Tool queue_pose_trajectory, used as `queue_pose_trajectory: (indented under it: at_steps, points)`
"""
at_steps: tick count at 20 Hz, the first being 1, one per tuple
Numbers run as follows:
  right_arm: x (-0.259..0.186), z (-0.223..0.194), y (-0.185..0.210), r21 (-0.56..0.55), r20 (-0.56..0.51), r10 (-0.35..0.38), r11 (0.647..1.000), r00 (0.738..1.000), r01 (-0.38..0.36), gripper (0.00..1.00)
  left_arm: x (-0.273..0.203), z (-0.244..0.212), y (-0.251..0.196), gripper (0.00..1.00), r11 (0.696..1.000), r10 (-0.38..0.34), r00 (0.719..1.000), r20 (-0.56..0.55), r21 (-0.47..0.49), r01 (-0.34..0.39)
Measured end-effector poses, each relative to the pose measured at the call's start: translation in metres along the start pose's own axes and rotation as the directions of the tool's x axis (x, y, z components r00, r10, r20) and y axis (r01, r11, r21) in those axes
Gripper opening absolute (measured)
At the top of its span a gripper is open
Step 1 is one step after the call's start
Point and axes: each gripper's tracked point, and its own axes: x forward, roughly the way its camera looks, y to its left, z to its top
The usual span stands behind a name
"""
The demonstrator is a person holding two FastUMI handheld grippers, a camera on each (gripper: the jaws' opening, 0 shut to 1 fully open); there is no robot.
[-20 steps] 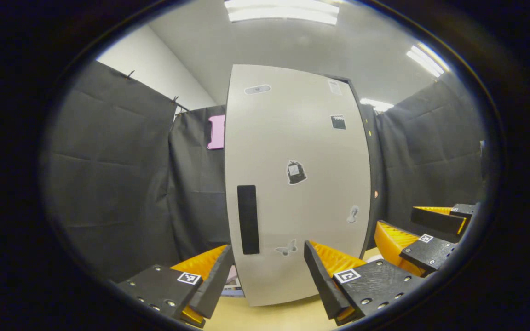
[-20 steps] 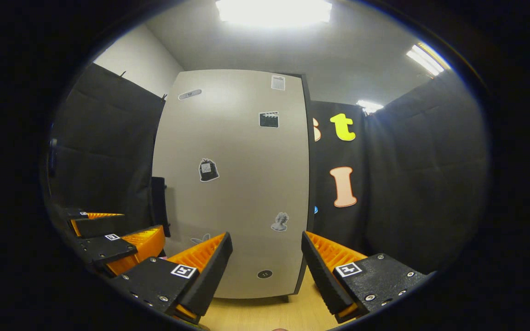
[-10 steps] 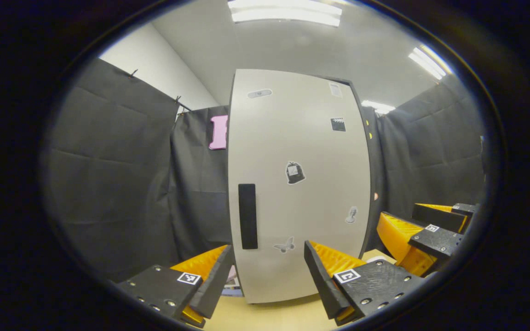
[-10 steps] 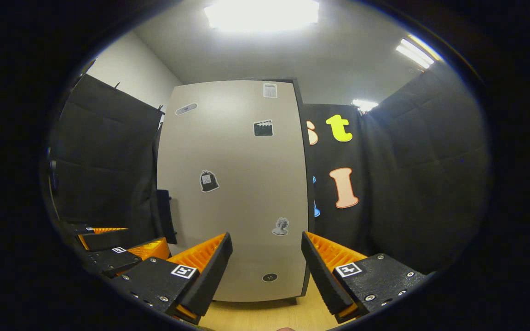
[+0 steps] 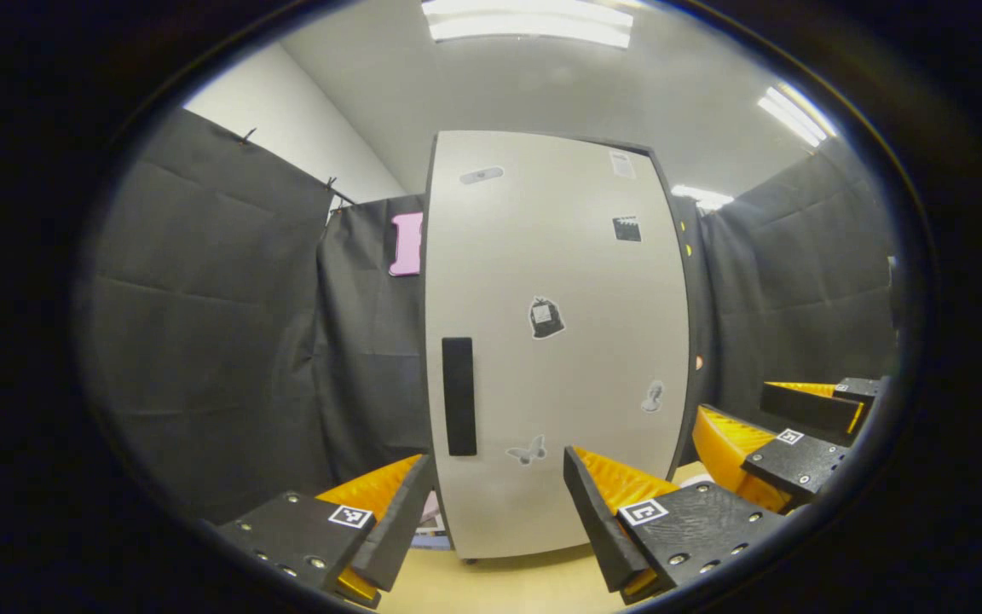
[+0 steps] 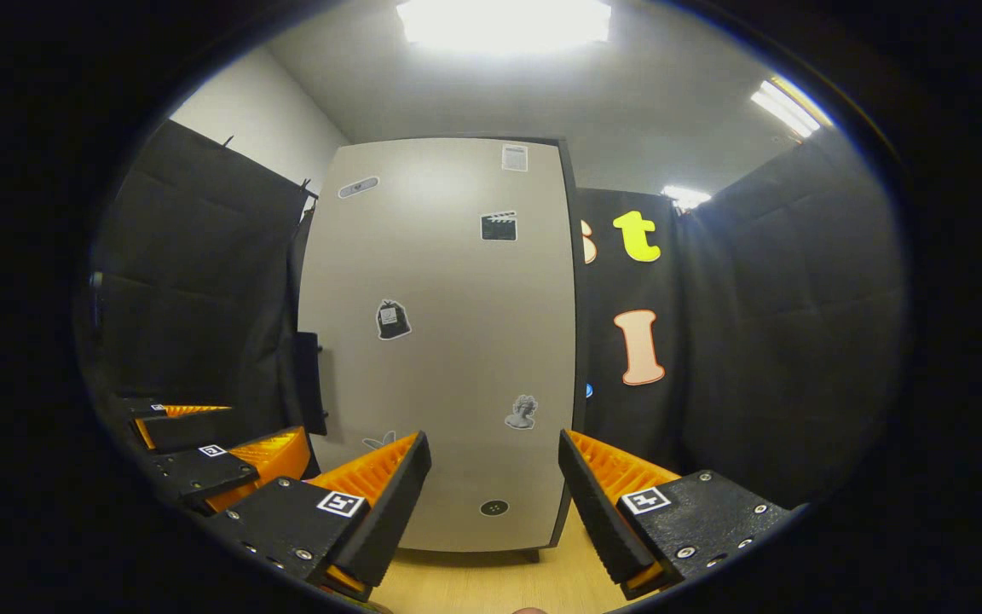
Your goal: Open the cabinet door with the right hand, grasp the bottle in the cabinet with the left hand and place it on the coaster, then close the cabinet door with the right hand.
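Observation:
A tall grey cabinet door [image 5: 555, 341] with small stickers stands shut ahead of me on a light wooden tabletop [image 5: 499, 588]. Its black vertical handle [image 5: 459, 396] sits at the door's left edge, also seen side-on as the handle [image 6: 310, 384] in the right gripper view. My left gripper [image 5: 498, 503] is open and empty, well short of the door. My right gripper [image 6: 493, 490] is open and empty too, facing the door [image 6: 448, 341]. The right gripper [image 5: 785, 431] appears off to the right in the left gripper view; the left gripper [image 6: 210, 443] appears at lower left in the right gripper view. The bottle is hidden.
Black cloth walls [image 5: 218, 324] close in the booth on both sides of the cabinet. A small pale object [image 5: 430, 516] lies on the table behind my left gripper's left finger. The tabletop [image 6: 491, 584] runs from the cabinet's foot toward me.
Both views shift slightly; the right gripper tilted up then back, with the door sitting a little higher than half a second ago. Both grippers stay open.

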Motion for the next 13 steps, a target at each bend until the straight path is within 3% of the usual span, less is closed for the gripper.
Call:
queue_pose_trajectory:
  at_steps: [13]
  points:
    - [0.0027,-0.0099,-0.0013,-0.019,-0.030,-0.005,1.000,1.000,0.004,0.92,0.0055,-0.0004,-0.0016,0.93,1.000,-0.002,1.000,-0.003,0.009,0.002]
